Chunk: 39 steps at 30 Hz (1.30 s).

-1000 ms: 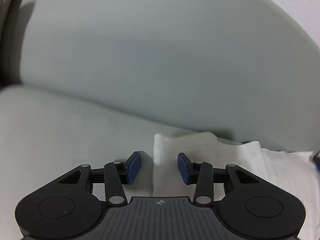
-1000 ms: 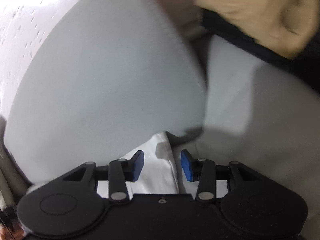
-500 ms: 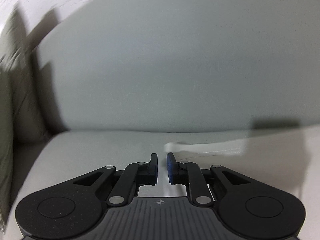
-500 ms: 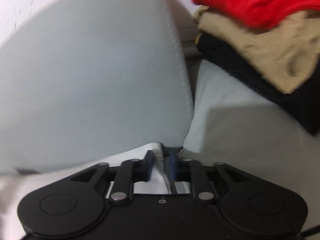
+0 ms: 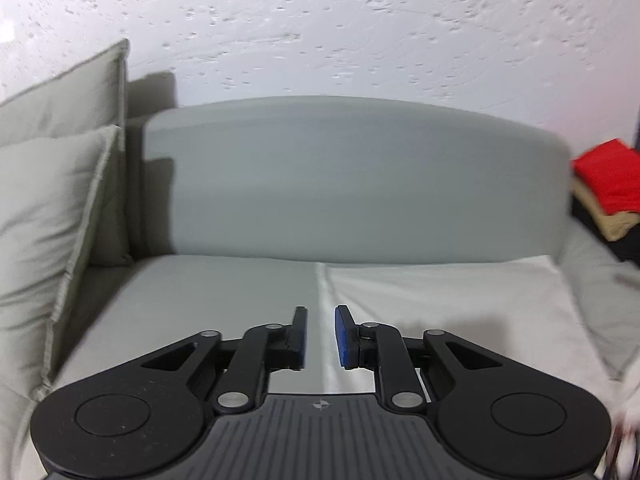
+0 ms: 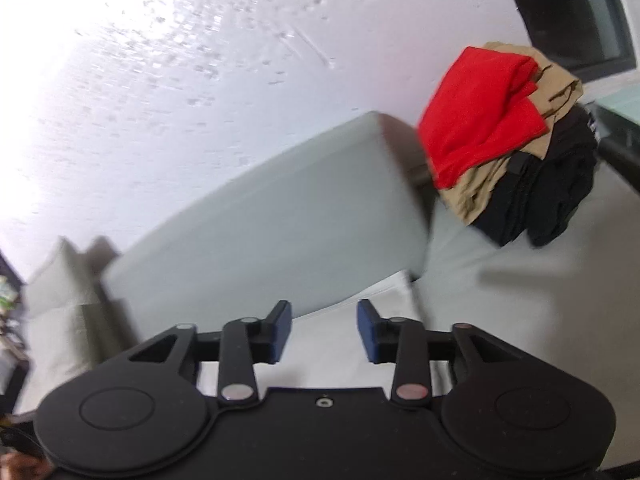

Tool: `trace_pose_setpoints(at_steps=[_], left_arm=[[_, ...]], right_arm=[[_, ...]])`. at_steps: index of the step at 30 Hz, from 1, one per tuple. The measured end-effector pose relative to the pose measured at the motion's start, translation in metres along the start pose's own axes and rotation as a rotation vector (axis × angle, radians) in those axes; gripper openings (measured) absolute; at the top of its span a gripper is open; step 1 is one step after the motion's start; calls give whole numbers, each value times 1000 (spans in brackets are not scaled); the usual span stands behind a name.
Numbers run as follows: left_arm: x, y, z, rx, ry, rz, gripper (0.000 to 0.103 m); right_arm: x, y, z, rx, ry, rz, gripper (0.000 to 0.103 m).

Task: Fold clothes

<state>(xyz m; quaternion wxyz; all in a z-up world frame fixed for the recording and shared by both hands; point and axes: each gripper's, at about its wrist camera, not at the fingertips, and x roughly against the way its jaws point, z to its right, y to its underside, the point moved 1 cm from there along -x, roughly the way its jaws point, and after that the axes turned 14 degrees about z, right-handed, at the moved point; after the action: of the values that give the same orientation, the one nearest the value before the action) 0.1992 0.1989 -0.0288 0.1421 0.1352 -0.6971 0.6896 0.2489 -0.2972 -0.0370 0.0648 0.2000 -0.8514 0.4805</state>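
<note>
On the sofa seat (image 5: 192,300), white garment (image 5: 440,304) spread flat, smooth

Two wrist views, angled down, sharing sofa back cushion (image 5: 352,184) (image 6: 272,236).

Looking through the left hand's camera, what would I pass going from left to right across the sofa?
Beige cushions → grey backrest → stack of folded clothes, red on top.

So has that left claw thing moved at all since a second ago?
Yes. The left gripper has pulled up and back from the sofa backrest, which filled its view before; now the wall shows above. Its jaws have just been opening, with nothing between them.
</note>
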Motion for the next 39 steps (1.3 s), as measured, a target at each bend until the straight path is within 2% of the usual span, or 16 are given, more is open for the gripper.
trace_pose_setpoints(at_steps=[3,5,6,7,10,12,13,16,17,21,27,30,31,32,35,39], left_arm=[[-24,30,11,30,29,-32,32],[-57,55,20,67,20,-83,28],[-74,69,26,85,6,-108,17],[-90,81,30,103,-17,-133,6],[-129,111,34,107,-160,-199,6],[-145,125,31,28,-337,-247,5],[-147,129,26,9,-387,-255,5],[-143,133,21,-76,-422,-284,5],[-141,132,19,-96,-426,-294,5],[-111,117,1,29,-421,-303,5],[-60,114,37,124,-111,-214,9],[-66,131,68,77,-48,-251,18],[-72,140,69,33,-103,-278,18],[-76,148,69,-2,-156,-296,16],[-72,148,59,16,-279,-313,13],[-55,134,63,-44,-371,-343,8]], right_arm=[[-10,11,1,-62,-20,-59,45],[-39,36,14,-102,-10,-118,38],[-57,53,23,-124,0,-152,32],[-73,69,31,-142,10,-185,20],[-113,110,45,-165,48,-259,17],[-127,121,51,-102,118,-243,17],[-134,126,54,-70,152,-235,0],[-125,123,83,7,457,-137,0],[-120,121,91,7,508,-122,0],[-95,104,84,-21,442,-140,3],[-51,104,51,-110,198,-174,10],[-56,128,44,-147,104,-256,10],[-58,135,46,-120,142,-266,10],[-58,140,50,-69,222,-259,0],[-49,140,69,45,443,-183,0],[-41,125,67,39,485,-214,0]])
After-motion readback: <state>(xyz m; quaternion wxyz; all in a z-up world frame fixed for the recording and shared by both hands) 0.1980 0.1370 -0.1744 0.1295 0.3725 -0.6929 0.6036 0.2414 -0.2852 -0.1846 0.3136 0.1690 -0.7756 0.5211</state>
